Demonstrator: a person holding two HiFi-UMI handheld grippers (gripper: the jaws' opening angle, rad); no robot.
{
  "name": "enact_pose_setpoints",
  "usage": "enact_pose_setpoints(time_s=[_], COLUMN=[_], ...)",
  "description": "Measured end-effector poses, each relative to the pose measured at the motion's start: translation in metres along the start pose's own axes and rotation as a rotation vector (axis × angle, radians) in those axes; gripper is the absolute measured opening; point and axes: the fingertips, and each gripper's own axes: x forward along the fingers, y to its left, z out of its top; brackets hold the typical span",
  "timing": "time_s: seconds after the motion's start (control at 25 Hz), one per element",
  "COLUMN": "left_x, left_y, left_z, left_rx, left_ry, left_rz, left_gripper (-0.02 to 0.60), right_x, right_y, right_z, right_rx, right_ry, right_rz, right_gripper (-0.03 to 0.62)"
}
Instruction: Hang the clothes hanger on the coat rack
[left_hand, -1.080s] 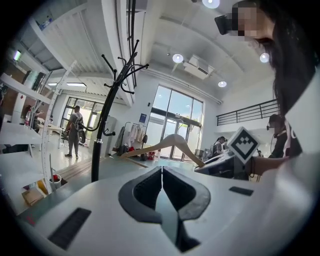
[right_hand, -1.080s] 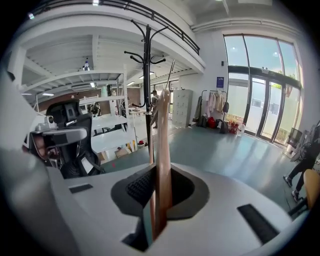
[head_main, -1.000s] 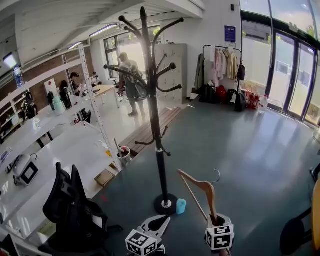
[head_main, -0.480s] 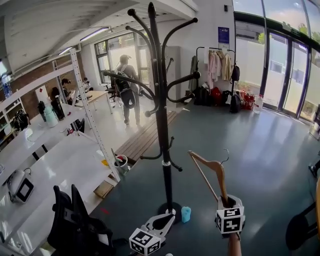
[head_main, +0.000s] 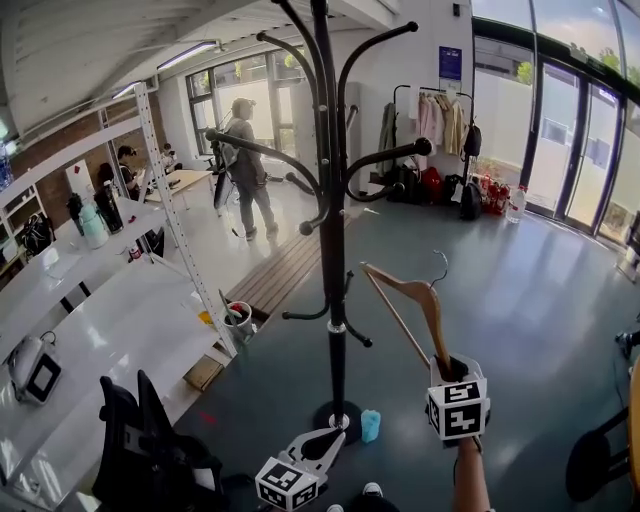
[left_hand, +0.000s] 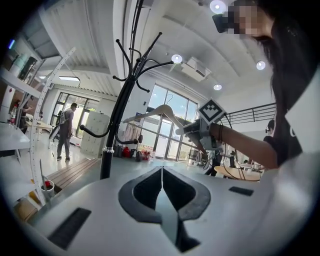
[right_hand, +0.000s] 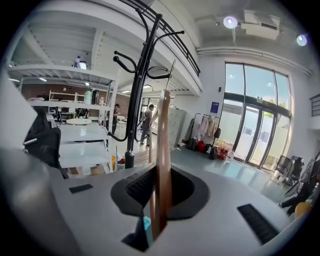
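The black coat rack (head_main: 331, 250) stands on the grey floor, its curved arms spreading above. My right gripper (head_main: 447, 372) is shut on one end of a wooden clothes hanger (head_main: 412, 300), held upright to the right of the pole and apart from it. The hanger's metal hook (head_main: 440, 266) points up and right. In the right gripper view the hanger (right_hand: 163, 160) runs up between the jaws with the coat rack (right_hand: 136, 95) behind it. My left gripper (head_main: 327, 440) is low near the rack's base, shut and empty; its view shows the coat rack (left_hand: 116, 120) and the hanger (left_hand: 161, 111).
A small blue cup (head_main: 371, 426) sits by the rack's round base. A white shelving unit (head_main: 165, 210) and a black office chair (head_main: 150, 455) stand at the left, with a bucket (head_main: 238, 316) by the shelving's leg. A person (head_main: 240, 165) walks at the back; a garment rail (head_main: 440, 125) stands far right.
My right gripper has lifted the hanger higher and nearer the coat rack. The rack now looms closer and taller in view. The left gripper stays low by the base.
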Motion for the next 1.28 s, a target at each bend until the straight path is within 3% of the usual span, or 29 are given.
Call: enact_pose_setpoints(time_s=[0.48, 0.76, 1.08, 1.28], left_x=[0.031, 0.060, 0.068, 0.056], left_y=[0.044, 0.047, 0.043, 0.055], left_z=[0.027, 0.031, 0.033, 0.034], left_rx=[-0.016, -0.017, -0.011, -0.003], left_ry=[-0.073, -0.070, -0.055, -0.053], left_rz=[0.138, 0.161, 0.169, 0.205], left_gripper=[0.006, 0.006, 0.006, 0.006], right_x=[0.075, 0.110, 0.136, 0.143], right_y=[-0.006, 0.003, 0.037, 0.051], right_z=[0.086, 0.123, 0.120, 0.119], right_rx=[-0.111, -0.133, -0.168, -0.119], right_ry=[-0.072, -0.094, -0.047, -0.076], right_rz=[0.097, 0.175, 0.278, 0.307], right_gripper=[0.052, 0.052, 0.053, 0.052])
